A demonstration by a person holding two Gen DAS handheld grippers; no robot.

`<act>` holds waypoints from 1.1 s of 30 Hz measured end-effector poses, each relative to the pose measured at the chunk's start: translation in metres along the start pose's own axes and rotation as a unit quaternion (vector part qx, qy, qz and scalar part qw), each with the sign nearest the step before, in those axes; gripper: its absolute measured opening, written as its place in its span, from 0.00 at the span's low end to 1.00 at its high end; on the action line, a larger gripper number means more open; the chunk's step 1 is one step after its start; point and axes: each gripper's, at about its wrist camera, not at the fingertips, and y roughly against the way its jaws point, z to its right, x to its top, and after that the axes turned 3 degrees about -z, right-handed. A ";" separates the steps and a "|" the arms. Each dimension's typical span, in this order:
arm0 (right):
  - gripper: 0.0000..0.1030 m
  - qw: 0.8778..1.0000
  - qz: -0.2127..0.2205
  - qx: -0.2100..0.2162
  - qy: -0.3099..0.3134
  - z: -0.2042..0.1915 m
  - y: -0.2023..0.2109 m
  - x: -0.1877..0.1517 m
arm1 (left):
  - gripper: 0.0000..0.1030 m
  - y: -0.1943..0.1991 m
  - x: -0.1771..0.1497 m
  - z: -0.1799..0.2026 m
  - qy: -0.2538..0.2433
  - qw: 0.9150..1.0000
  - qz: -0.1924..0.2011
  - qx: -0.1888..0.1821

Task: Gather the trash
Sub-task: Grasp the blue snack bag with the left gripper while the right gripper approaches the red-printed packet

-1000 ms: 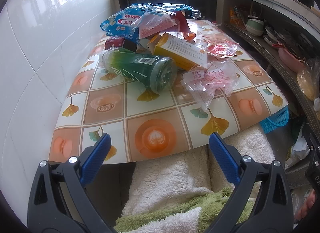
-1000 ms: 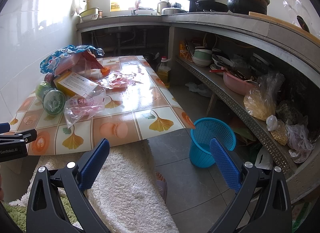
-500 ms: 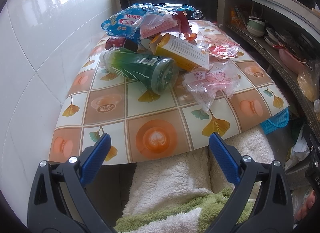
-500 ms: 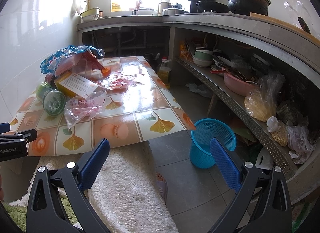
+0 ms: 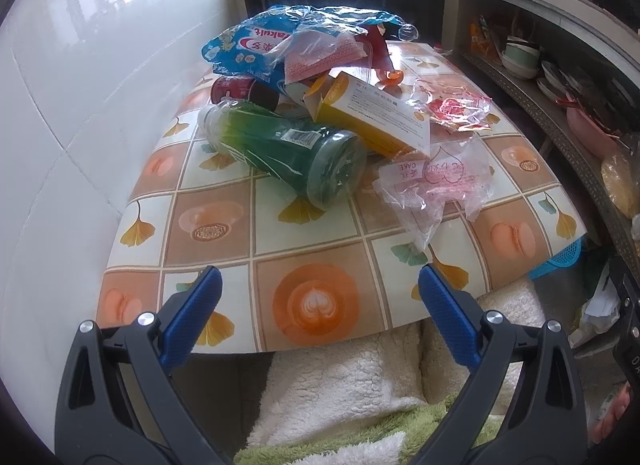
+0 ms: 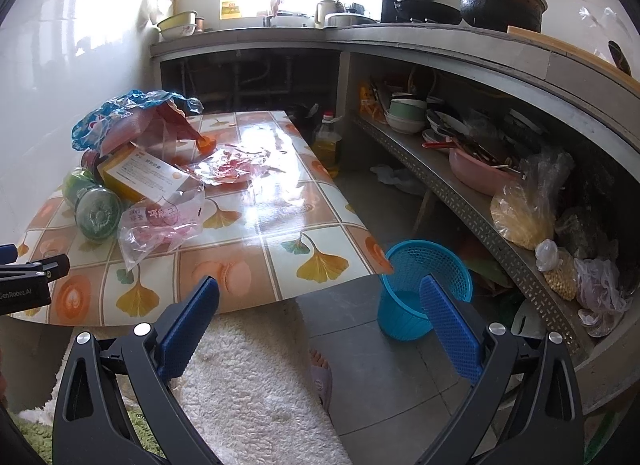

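Blue-padded and empty, your left gripper (image 5: pixel 320 297) hangs with its jaws spread wide over the near edge of the bench (image 5: pixel 316 261), and your right gripper (image 6: pixel 320 305) is just as wide and just as empty, held over the floor between the bench corner and the blue basket (image 6: pixel 424 285). Over the last second almost nothing has changed: the left view has crept only slightly closer to the pile, the right view is much the same, and no piece of trash has shifted. I judge from this that collecting has not begun and you are only lining up a first reach. The trash lies heaped toward the wall side of the bench: a green bottle (image 5: pixel 288 149) on its side, a yellow box (image 5: pixel 376 117) leaning behind it, a blue snack wrapper (image 5: pixel 248 49) on top at the back, and a clear pink-printed bag (image 5: pixel 436 181) nearest your left gripper's right finger. That bag looks the easiest first pick; the basket stands on the floor, apart from the bench.
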 end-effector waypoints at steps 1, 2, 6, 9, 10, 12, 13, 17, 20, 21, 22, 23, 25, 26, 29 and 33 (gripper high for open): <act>0.95 1.000 0.000 0.000 0.002 -0.001 -0.002 0.003 | 0.92 0.000 0.003 -0.001 0.003 1.000 0.002 0.000; 0.95 1.000 -0.001 0.001 0.006 -0.002 -0.005 0.007 | 0.92 -0.001 0.008 -0.002 0.007 1.000 0.006 0.001; 0.95 1.000 -0.004 0.009 0.022 -0.009 -0.019 0.028 | 0.92 -0.003 0.027 -0.010 0.020 1.000 0.021 0.006; 0.95 0.999 0.003 0.030 0.029 -0.015 -0.029 0.048 | 0.92 -0.003 0.047 -0.022 0.028 0.999 0.033 0.000; 0.95 0.999 0.008 0.038 0.032 -0.018 -0.032 0.056 | 0.92 -0.004 0.056 -0.028 0.029 0.999 0.038 -0.001; 0.95 0.998 0.020 0.055 0.033 -0.022 -0.037 0.071 | 0.92 -0.003 0.075 -0.037 0.031 0.998 0.052 -0.009; 0.95 0.997 0.024 0.064 0.032 -0.024 -0.040 0.078 | 0.92 -0.002 0.087 -0.045 0.037 0.997 0.062 -0.013; 0.95 0.994 0.024 0.104 0.033 -0.046 -0.053 0.106 | 0.92 0.004 0.136 -0.070 0.036 0.989 0.123 -0.076; 0.95 0.991 0.018 0.127 0.041 -0.065 -0.064 0.117 | 0.92 -0.005 0.175 -0.083 0.026 0.979 0.130 -0.157; 0.95 0.990 0.015 0.134 0.044 -0.071 -0.068 0.120 | 0.92 -0.012 0.187 -0.085 0.025 0.978 0.122 -0.168; 0.95 0.989 0.012 0.141 0.047 -0.075 -0.071 0.122 | 0.92 -0.021 0.200 -0.088 0.023 0.978 0.111 -0.176; 0.95 0.988 0.009 0.148 0.052 -0.081 -0.076 0.125 | 0.92 -0.031 0.210 -0.089 0.021 0.978 0.099 -0.180; 0.95 0.986 0.003 0.156 0.058 -0.088 -0.083 0.128 | 0.92 -0.050 0.228 -0.094 0.026 0.978 0.081 -0.191; 0.95 0.985 -0.001 0.160 0.060 -0.091 -0.087 0.130 | 0.92 -0.059 0.237 -0.096 0.029 0.978 0.076 -0.194; 0.95 0.984 -0.018 0.167 0.055 -0.093 -0.102 0.131 | 0.92 -0.083 0.252 -0.094 0.007 0.978 0.069 -0.195; 0.95 0.984 -0.049 0.168 0.036 -0.089 -0.122 0.132 | 0.92 -0.118 0.269 -0.082 -0.054 0.985 0.044 -0.158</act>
